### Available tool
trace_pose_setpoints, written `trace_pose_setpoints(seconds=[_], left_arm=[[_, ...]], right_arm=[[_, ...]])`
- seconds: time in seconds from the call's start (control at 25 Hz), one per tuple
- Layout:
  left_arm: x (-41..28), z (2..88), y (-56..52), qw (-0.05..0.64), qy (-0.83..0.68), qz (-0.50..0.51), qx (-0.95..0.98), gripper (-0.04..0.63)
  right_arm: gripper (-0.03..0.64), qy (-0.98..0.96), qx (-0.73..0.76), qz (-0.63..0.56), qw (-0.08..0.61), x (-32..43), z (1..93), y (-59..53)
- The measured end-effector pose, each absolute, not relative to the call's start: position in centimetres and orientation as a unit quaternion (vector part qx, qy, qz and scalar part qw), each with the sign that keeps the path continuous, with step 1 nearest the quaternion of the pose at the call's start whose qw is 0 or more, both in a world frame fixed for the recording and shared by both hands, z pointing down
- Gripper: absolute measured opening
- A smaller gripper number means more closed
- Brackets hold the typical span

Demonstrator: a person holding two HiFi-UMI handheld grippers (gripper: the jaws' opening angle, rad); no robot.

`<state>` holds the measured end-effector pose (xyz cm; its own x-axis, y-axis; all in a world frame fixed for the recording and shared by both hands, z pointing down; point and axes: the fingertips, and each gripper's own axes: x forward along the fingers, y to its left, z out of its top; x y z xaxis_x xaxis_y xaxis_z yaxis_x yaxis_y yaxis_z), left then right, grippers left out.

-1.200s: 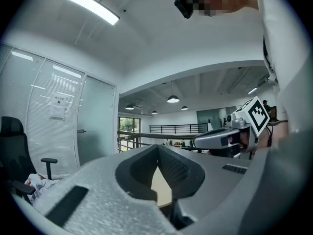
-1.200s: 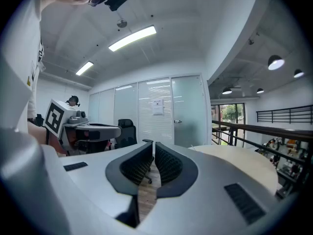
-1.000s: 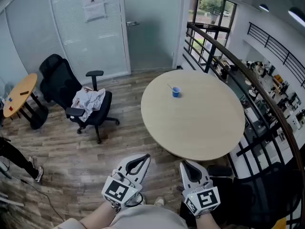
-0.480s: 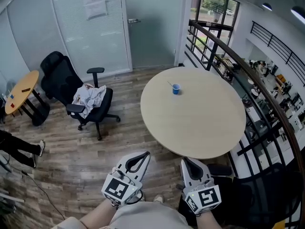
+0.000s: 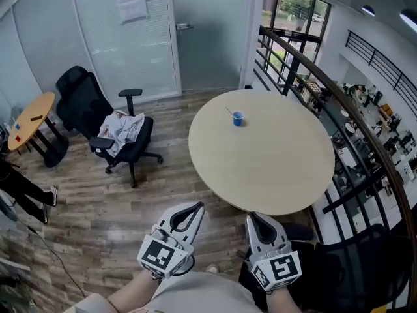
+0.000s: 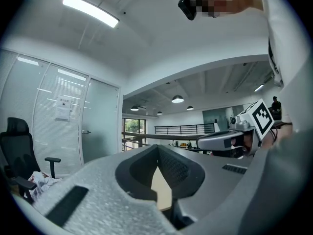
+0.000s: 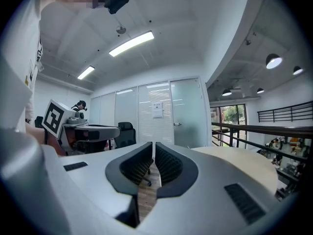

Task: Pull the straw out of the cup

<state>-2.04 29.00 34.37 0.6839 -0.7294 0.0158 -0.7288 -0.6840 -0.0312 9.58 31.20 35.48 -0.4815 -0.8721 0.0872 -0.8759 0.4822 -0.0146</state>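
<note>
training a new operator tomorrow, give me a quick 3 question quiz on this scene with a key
1. Multiple choice: where does the blue cup stand? A on the round table; B on the office chair; C on the floor.
2. True or false: the straw is out of the cup.
3. Short answer: how do the jaws of the left gripper and the right gripper stand, and what do they hold?
Key: 1 A. 2 false, it stands in the cup. 3 both shut, holding nothing.
</note>
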Motion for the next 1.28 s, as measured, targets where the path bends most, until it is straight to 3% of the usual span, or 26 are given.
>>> trace_pose_setpoints(seconds=[0.76,1.28], left_arm=[[0.4,36.0,26.4,-0.010,0.378,0.007,-0.926,0.012],[-1.3,36.9,15.3,-0.020,0.357,0.005,-0.934,0.012]], right_arm=[[0.032,-0.858,0.512,0.018,0.039,10.5,37.6,28.5],[0.032,-0.854,0.518,0.029,0.043,8.3,38.3,17.8]])
